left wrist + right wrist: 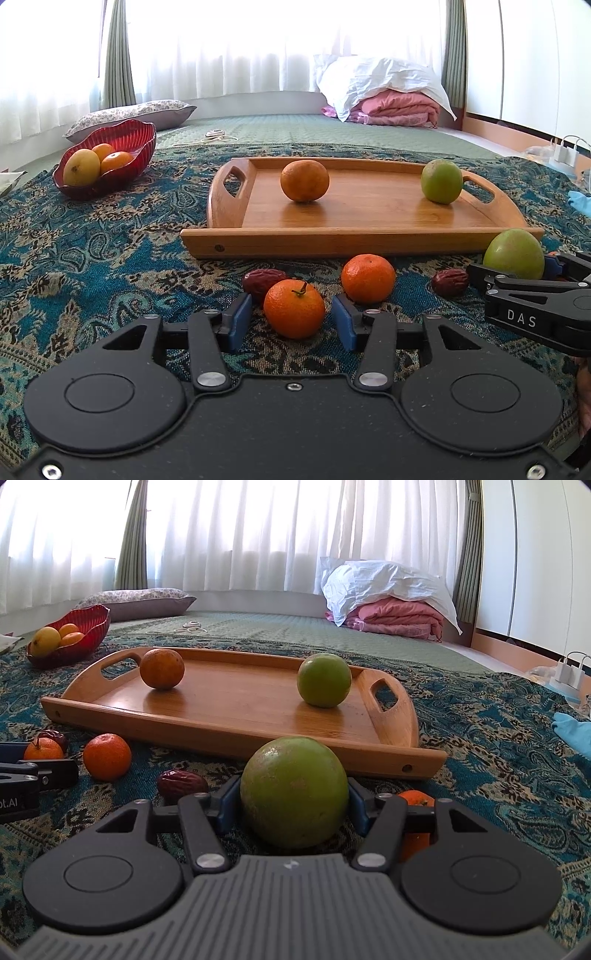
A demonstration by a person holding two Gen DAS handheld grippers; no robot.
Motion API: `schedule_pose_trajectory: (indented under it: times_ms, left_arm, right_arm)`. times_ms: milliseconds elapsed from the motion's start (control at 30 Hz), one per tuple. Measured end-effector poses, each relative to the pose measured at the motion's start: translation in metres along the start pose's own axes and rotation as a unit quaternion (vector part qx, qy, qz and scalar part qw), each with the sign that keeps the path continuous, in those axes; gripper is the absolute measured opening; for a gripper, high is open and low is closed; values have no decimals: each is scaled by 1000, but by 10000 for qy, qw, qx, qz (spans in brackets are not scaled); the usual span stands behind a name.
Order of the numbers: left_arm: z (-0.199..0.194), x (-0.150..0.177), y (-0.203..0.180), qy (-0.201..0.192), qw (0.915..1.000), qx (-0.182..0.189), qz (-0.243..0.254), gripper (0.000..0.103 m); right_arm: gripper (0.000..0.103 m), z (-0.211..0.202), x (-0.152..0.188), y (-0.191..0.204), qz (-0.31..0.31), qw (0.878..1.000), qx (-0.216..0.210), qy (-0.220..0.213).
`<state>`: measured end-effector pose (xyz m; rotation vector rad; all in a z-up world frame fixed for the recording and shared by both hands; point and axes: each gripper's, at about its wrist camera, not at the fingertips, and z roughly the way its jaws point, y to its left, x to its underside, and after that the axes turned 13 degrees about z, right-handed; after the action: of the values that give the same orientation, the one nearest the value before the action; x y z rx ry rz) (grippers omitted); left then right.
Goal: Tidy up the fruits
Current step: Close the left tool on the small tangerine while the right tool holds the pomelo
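Observation:
My left gripper (291, 319) is open around a stemmed tangerine (294, 308) that sits on the patterned cloth; a small gap shows at each blue pad. A second tangerine (368, 278) and two red dates (263, 281) (450, 282) lie just beyond. My right gripper (293, 805) is shut on a large green fruit (294, 792), both pads pressed on its sides, right in front of the wooden tray (236, 734). On the tray stand an orange (161, 669) and another green fruit (324, 679). A further tangerine (416, 798) is half hidden behind the right finger.
A red bowl (144, 147) with a yellow fruit and two oranges stands at the far left. Behind are a flowered pillow (129, 116), folded pink bedding under white cloth (395, 105) and curtains. A blue cloth item (574, 729) lies at the right.

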<state>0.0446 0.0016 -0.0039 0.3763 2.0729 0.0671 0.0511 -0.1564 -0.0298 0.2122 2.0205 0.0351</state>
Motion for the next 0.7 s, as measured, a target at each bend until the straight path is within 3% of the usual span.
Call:
schedule_pose_trajectory:
  times_ms: [133, 433, 700]
  left_arm:
    - [-1, 0, -2, -22, 10000, -34, 91, 32]
    - [-8, -6, -3, -154, 9998, -108, 72, 32]
    - [-8, -35, 4, -435, 9990, -134, -37, 32]
  right_arm:
    - [63, 0, 0, 0, -3, 10000, -3, -5]
    - [59, -3, 0, -4, 111, 9999, -52, -58]
    - [59, -16, -23, -13, 536, 9978, -272, -280]
